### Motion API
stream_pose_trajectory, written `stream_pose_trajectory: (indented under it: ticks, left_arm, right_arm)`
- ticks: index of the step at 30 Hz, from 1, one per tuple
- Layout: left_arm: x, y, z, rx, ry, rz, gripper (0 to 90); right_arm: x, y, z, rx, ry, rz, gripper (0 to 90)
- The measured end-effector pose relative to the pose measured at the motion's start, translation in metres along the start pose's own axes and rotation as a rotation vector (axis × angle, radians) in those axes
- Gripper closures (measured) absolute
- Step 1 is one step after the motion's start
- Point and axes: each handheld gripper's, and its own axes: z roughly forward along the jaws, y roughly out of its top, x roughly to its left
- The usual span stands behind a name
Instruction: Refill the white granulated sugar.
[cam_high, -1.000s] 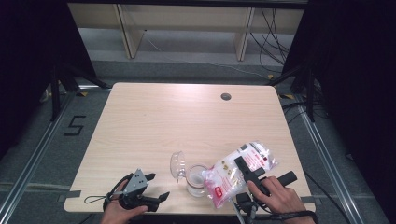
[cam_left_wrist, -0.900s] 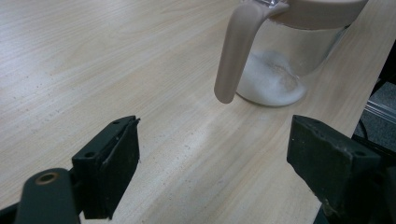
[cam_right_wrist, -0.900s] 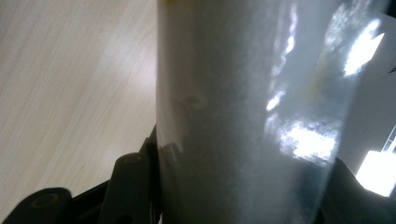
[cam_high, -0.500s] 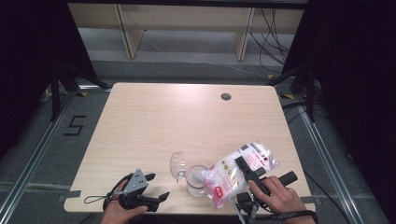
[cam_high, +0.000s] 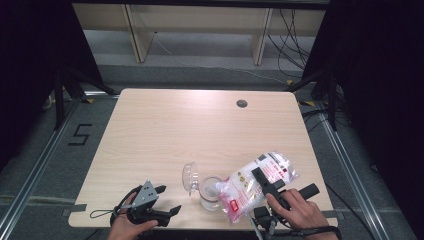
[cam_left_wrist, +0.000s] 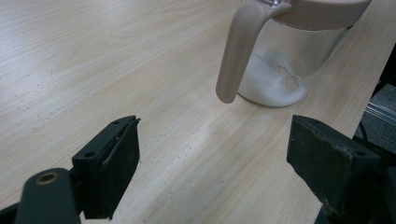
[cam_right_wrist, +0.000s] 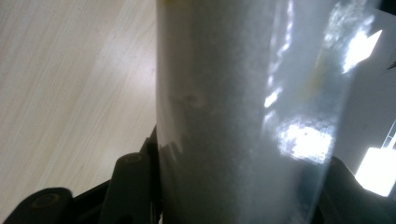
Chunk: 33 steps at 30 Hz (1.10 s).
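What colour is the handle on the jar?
The jar's handle is a pale beige-pink, matching its lid; the left gripper view shows it best.

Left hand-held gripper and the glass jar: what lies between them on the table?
Nothing: in the left gripper view, bare wooden table lies between the open left hand-held gripper and the jar.

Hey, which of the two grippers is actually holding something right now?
The right gripper: its jaws are clamped on the plastic bag of white powder, tilted toward the glass jar. The left gripper rests open, nothing between its jaws.
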Motion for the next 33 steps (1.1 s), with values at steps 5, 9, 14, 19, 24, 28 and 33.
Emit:
stream_pose_trajectory:
  ticks: [5,9,14,19,24,28,33]
  left_arm:
    - [-0.001,-0.0001,0.0007,-0.004,0.0,0.0,16.8]
    - [-0.0007,0.0,0.0003,-0.004,0.001,0.001,16.8]
    - [-0.001,0.0001,0.0001,-0.005,0.005,0.001,16.8]
    - [-0.0004,0.0005,-0.0002,-0.01,0.005,-0.001,16.8]
    - [0.0008,0.0005,-0.0014,0.012,0.013,0.016,16.8]
    - [0.0011,0.0006,-0.0015,0.01,0.013,0.018,16.8]
    - [-0.0009,0.0003,-0.0005,-0.006,0.004,-0.005,16.9]
  right_arm:
    - [-0.0016,-0.0019,0.0005,-0.007,-0.01,-0.021,54.8]
    - [-0.0011,-0.0034,-0.0009,0.007,-0.011,-0.005,54.8]
    - [-0.0011,-0.0034,-0.0012,0.011,-0.009,-0.005,54.9]
    - [-0.0019,-0.0019,0.001,-0.006,-0.005,-0.03,54.9]
    - [-0.0025,-0.0021,0.0002,-0.002,-0.009,-0.024,55.0]
    - [-0.0019,-0.003,-0.001,0.007,-0.003,-0.004,55.1]
    - [-0.0012,-0.0027,-0.0012,0.009,-0.005,0.001,55.2]
